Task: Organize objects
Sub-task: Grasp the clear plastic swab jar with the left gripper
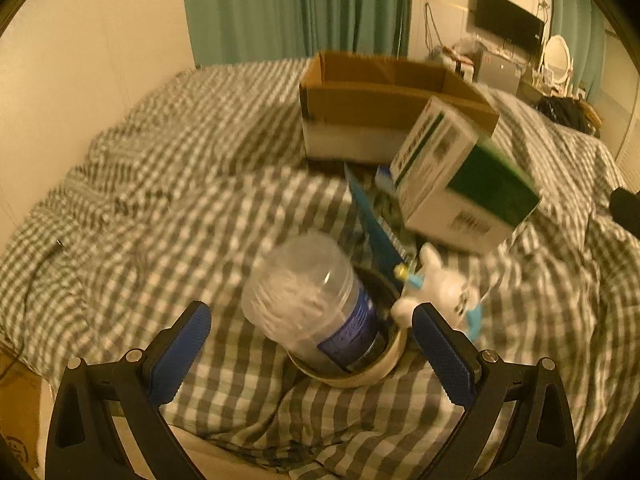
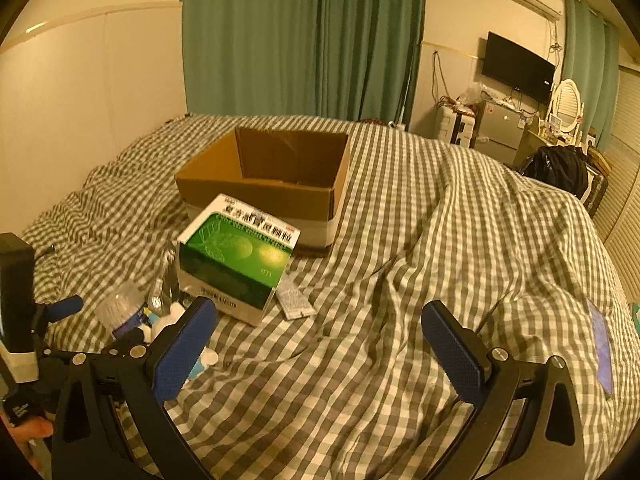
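My left gripper [image 1: 310,310] is open just behind a clear plastic jar of white sticks [image 1: 308,300] that lies tilted in a pale bowl [image 1: 360,376]. Right of the jar are a white toy figure [image 1: 444,292], a blue packet [image 1: 376,224] and a green-and-white carton [image 1: 460,176]. Behind them stands an open cardboard box [image 1: 384,108]. My right gripper [image 2: 320,312] is open over bare checked bedding, holding nothing. From the right wrist, the carton [image 2: 236,256] leans against the cardboard box [image 2: 260,196], a small silvery sachet [image 2: 294,298] lies beside it, and the jar [image 2: 120,308] is at the left.
Everything rests on a bed with rumpled grey-and-white checked bedding [image 2: 400,240]. A purple card [image 2: 600,344] lies near the right edge. A wall runs along the left, green curtains [image 2: 304,40] behind. A black bag [image 2: 556,170], small fridge and TV stand far right.
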`<state>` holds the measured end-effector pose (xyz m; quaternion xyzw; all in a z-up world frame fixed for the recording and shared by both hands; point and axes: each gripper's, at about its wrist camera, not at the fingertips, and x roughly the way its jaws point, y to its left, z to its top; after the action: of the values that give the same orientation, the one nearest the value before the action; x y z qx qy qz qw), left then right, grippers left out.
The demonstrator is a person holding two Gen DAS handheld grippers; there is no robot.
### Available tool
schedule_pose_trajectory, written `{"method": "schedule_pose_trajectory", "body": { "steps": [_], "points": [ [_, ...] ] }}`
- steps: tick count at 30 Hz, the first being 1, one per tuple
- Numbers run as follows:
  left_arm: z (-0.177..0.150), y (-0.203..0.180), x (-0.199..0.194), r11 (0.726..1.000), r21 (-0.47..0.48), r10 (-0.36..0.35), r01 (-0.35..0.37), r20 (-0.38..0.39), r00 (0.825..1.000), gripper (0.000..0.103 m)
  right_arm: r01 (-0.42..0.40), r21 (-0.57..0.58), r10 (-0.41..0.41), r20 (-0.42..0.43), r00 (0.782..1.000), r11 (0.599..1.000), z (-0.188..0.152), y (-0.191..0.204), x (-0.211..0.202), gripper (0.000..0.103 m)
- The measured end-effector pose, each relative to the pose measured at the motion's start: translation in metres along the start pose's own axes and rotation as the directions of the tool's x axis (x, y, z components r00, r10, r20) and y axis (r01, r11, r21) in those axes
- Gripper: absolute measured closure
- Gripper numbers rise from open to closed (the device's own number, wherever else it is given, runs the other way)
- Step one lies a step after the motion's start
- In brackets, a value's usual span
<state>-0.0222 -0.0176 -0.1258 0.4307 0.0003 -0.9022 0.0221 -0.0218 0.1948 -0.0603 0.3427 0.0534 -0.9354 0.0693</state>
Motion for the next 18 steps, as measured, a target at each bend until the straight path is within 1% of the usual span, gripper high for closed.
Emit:
{"method": "schedule_pose_trajectory", "body": {
  "steps": [3,5,7,8,9,10,15,18],
  "points": [
    [-0.002,0.005,0.009,0.999,-0.027,-0.035,0.034,-0.017,0.999,0.003,-0.002,-0.010,0.002,-0.021,1.000,1.000,-0.003,0.004,0.007,0.000],
    [-0.001,0.012,0.013,0.997,-0.055,-0.062,0.062,-0.014,0.998,0.004,-0.002,-0.020,0.001,-0.033,0.999,1.000,-0.005,0.007,0.012,0.000],
    [0.001,0.019,0.014,0.994,-0.079,-0.077,0.076,-0.008,0.997,0.009,-0.003,-0.028,0.002,-0.043,0.999,1.000,-0.005,0.011,0.016,0.000],
    [0.002,0.021,0.016,0.993,-0.083,-0.085,0.084,-0.011,0.996,0.018,-0.007,-0.032,0.005,-0.046,0.999,0.999,-0.006,0.013,0.018,0.000],
    [0.004,0.022,0.018,0.992,-0.084,-0.098,0.097,-0.017,0.995,0.025,-0.011,-0.037,0.009,-0.051,0.999,0.999,-0.007,0.015,0.020,0.000],
    [0.005,0.022,0.020,0.989,-0.084,-0.123,0.121,-0.017,0.992,0.026,-0.015,-0.044,0.013,-0.056,0.998,0.999,-0.008,0.018,0.022,0.000],
    [0.009,0.018,0.024,0.989,-0.040,-0.143,0.143,-0.004,0.990,0.027,-0.036,-0.085,0.027,-0.098,0.995,0.996,-0.013,0.035,0.036,0.000],
    [0.011,0.022,0.023,0.985,-0.043,-0.166,0.166,0.005,0.986,0.029,-0.058,-0.103,0.046,-0.114,0.992,0.993,-0.015,0.045,0.041,0.000]
  ]
}}
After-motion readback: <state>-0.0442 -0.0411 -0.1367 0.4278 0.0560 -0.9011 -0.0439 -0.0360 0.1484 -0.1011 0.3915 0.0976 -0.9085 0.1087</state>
